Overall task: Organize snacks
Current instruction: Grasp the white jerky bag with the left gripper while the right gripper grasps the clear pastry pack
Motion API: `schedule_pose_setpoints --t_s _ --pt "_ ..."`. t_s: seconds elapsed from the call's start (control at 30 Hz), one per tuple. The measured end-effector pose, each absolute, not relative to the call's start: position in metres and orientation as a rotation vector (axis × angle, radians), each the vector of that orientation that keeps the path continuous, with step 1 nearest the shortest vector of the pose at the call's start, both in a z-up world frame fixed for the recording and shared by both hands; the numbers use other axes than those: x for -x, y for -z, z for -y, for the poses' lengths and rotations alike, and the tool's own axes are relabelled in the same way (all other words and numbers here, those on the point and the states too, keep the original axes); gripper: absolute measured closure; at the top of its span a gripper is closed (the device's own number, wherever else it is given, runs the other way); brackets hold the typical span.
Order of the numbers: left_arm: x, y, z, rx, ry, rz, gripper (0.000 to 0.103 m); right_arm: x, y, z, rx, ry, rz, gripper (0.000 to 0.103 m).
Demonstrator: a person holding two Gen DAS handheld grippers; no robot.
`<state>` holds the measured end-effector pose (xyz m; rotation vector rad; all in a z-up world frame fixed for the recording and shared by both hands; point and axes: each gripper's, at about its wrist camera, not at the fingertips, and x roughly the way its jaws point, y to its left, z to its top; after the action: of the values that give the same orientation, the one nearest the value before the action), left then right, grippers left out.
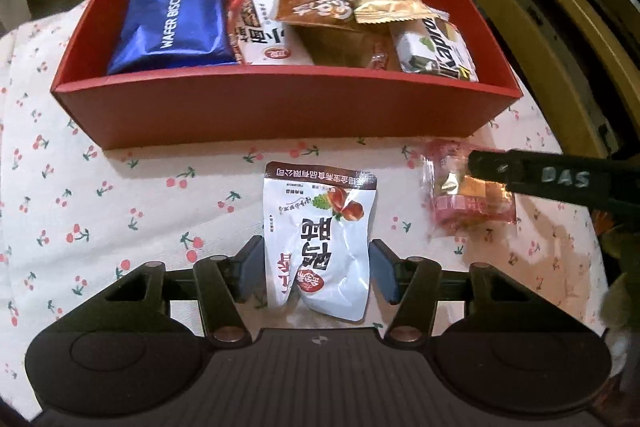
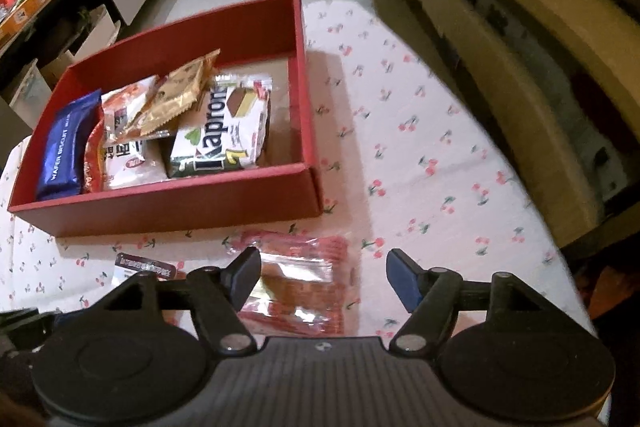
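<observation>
Two grippers open: left gripper (image 1: 316, 273) straddles white pouch (image 1: 320, 239), contact unclear.

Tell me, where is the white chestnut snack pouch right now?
In the left wrist view, the white chestnut pouch lies on the cherry-print cloth, just in front of the red box, between the left gripper's fingers.

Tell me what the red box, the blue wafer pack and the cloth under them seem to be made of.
Red box: probably cardboard with a matte finish; thin straight walls, sharp folded edges, no shine.
Blue wafer pack: seemingly metallised plastic film, glossy; creases catch bright highlights.
Cloth: looks like woven fabric, matte, printed with small cherries; it lies soft, with slight wrinkles.
</observation>
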<state>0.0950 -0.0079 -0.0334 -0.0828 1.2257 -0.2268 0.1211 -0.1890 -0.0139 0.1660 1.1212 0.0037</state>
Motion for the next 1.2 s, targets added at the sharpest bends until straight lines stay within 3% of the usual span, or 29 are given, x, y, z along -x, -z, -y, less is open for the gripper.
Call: schedule_pose_setpoints --t_s 0.13,0.37,0.47,0.67,0.9,1.2 --pt "-0.096 0.034 0.009 0.079 0.240 -1.221 0.037 -0.129 0.022 0.182 -0.184 -0.009 -1.143 0.012" --pt "-0.104 0.037 0.009 0.085 0.252 -1.215 0.020 -0.134 0.032 0.161 -0.091 -0.046 -1.187 0.011" --pt "-0.102 0.038 0.012 0.059 0.246 -1.205 0.020 -0.134 0.037 0.160 -0.094 -0.035 -1.185 0.012" --pt "-0.094 0.038 0.022 -0.056 0.242 -1.172 0.036 -0.117 0.032 0.152 -0.011 -0.062 -1.174 0.030" --pt "-0.082 0.036 0.020 -0.058 0.281 -1.189 0.058 -0.080 0.025 0.168 0.018 -0.022 -1.156 0.031" --pt "-0.073 0.035 0.019 -0.056 0.310 -1.194 0.060 -0.052 -0.013 0.167 -0.076 -0.064 -1.056 0.031"
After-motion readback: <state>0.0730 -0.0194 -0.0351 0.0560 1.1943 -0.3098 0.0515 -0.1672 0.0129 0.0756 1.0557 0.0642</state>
